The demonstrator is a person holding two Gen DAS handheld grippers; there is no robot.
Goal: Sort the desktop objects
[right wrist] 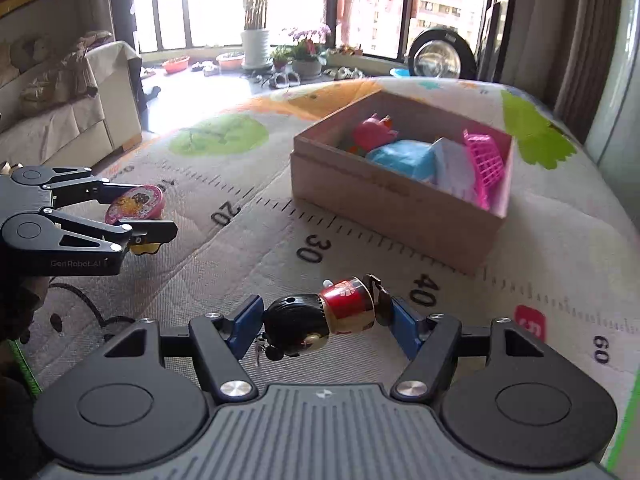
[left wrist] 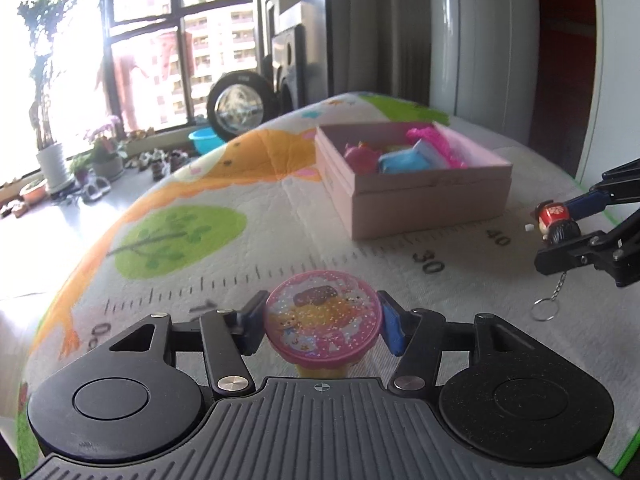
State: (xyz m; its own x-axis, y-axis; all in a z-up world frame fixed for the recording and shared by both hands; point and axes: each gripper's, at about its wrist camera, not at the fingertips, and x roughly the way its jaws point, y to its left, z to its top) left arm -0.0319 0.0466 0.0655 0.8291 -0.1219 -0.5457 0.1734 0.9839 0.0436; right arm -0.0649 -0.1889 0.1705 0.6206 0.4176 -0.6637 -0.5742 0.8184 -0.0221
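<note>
The left gripper (left wrist: 322,326) and right gripper (right wrist: 326,322) look alike — matte black linkage arms with silver round screws, blue pads on the fingers (left wrist: 394,330), a ribbed grey body between two round black discs. White "GenRobot.AI" lettering marks one side.

Round pink tub (left wrist: 322,322): glittery cartoon-printed lid facing up, pale yellow body below, sitting upright between blue pads at 6 o'clock in the left wrist view, lying at 9 o'clock in the right wrist view.

Doll keychain (right wrist: 320,318): black-haired head, red and gold body, lying sideways between blue pads at 6 o'clock in the right wrist view; chain and ring (left wrist: 545,309) hanging below it at 3 o'clock in the left wrist view.

Pink cardboard box (left wrist: 430,196): open-topped, resting on the printed mat at 1 o'clock of the tub, holding a pink pig toy (right wrist: 374,130), a blue item (right wrist: 404,158), a white item (right wrist: 454,172) and a pink mesh basket (right wrist: 484,162) leaning on the far right wall.
</note>
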